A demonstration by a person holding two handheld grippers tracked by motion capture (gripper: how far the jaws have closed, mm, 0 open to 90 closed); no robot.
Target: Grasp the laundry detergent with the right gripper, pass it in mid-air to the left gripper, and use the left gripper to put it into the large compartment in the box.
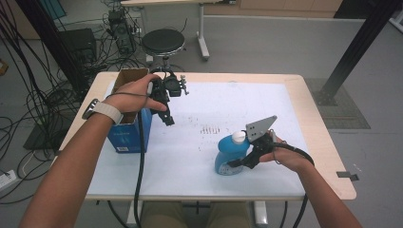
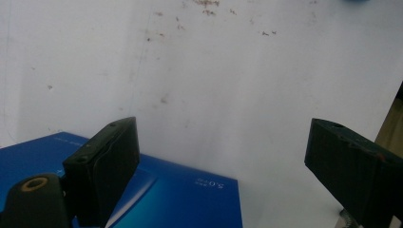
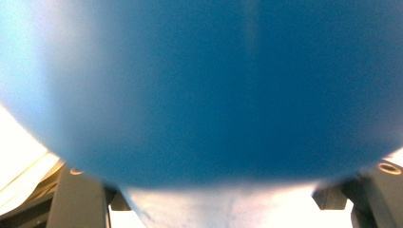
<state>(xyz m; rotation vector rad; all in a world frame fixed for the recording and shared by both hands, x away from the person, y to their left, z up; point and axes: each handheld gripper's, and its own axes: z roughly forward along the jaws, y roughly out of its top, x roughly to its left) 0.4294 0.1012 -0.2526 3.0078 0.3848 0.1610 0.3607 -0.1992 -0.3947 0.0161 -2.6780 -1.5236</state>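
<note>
One blue bottle (image 1: pixel 231 154) (white cap), one blue box (image 1: pixel 127 130), two grippers.

Upside-down "5.0" on blue box (image 2: pixel 180 199)

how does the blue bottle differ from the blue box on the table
The bottle is rounded with a white cap, while the box is squared, with an open top and brown cardboard flaps. The bottle stands near the front right of the table, the box at the left edge. The right tongs sit around the bottle's base; the left tongs hang open beside the box, holding nothing. Both are blue and upright.
</note>
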